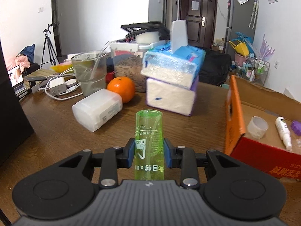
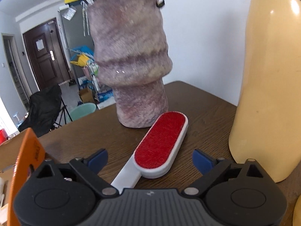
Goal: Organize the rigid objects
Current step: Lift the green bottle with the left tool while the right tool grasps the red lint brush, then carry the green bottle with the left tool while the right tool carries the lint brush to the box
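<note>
Brown wood-grain desk (image 1: 56,124) carries everything in both views, with white walls and a dark door behind it.

From the left wrist view, the left gripper (image 1: 149,153) is clamped narrow on a translucent green bottle (image 1: 149,131), its blue pads pressing the bottle's two sides (the printed label reads upside down). The bottle stands up between the fingers, above the near part of the desk. Just beyond it lies a white plastic container (image 1: 97,110) on its side, touching an orange (image 1: 121,88). Near the orange, two tissue packs (image 1: 171,82) are stacked, the upper one blue-wrapped and skewed on the lower. Farther back stand a clear measuring cup (image 1: 90,73), a white charger with cables (image 1: 57,87) and a lidded jar of brown contents (image 1: 129,69). At the desk's right edge sits an open cardboard box (image 1: 237,124) with an orange flap; inside it lie a small clear cup (image 1: 257,127), a white spray bottle (image 1: 283,131) and a purple piece (image 1: 296,127).

From the right wrist view, the right gripper (image 2: 150,159) stands wide, nothing pressed by its blue pads. A lint brush (image 2: 160,143) with a red pad lies flat on the desk between the spread fingers, its white handle running back under the gripper body. Its far tip lies just beside a fuzzy mauve vase (image 2: 131,66), near the desk's far corner. A cream-coloured vessel (image 2: 269,75) rises at the right edge, and the box's orange flap (image 2: 24,160) shows at the left.
</note>
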Demonstrator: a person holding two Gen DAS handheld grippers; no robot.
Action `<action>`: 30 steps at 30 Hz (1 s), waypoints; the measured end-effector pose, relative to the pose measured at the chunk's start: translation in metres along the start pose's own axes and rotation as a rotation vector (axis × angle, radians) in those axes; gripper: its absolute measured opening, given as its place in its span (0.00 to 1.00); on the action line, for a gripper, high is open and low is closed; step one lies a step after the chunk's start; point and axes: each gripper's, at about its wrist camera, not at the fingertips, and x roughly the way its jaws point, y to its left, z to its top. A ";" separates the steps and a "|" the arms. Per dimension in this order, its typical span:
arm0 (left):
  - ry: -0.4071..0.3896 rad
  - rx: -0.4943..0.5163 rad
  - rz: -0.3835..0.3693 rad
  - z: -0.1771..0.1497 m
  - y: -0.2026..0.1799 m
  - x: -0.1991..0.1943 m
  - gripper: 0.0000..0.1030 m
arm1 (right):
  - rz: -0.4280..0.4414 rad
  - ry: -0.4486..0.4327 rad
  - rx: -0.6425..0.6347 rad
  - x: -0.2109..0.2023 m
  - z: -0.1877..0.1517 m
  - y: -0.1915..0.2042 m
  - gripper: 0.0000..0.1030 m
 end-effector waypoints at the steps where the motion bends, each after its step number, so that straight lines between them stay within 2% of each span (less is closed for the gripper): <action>1: -0.003 0.003 -0.004 0.001 -0.004 -0.002 0.31 | -0.013 0.014 0.001 0.005 0.001 0.001 0.91; 9: -0.007 0.035 -0.040 0.002 -0.031 -0.007 0.31 | -0.071 0.112 -0.011 0.039 0.004 0.009 0.84; 11: -0.007 0.042 -0.047 0.001 -0.036 -0.007 0.31 | -0.098 0.136 -0.027 0.047 0.002 0.012 0.77; 12: -0.006 0.045 -0.051 0.001 -0.037 -0.007 0.31 | -0.110 0.135 -0.041 0.047 0.001 0.015 0.76; 14: -0.004 0.052 -0.055 0.000 -0.039 -0.007 0.31 | -0.121 0.123 -0.060 0.045 -0.001 0.019 0.63; 20: 0.002 0.041 -0.062 0.001 -0.037 -0.006 0.31 | -0.108 0.092 0.023 0.036 -0.002 0.006 0.56; 30: 0.001 0.039 -0.069 0.001 -0.036 -0.009 0.31 | -0.045 0.063 0.118 0.025 0.000 -0.007 0.54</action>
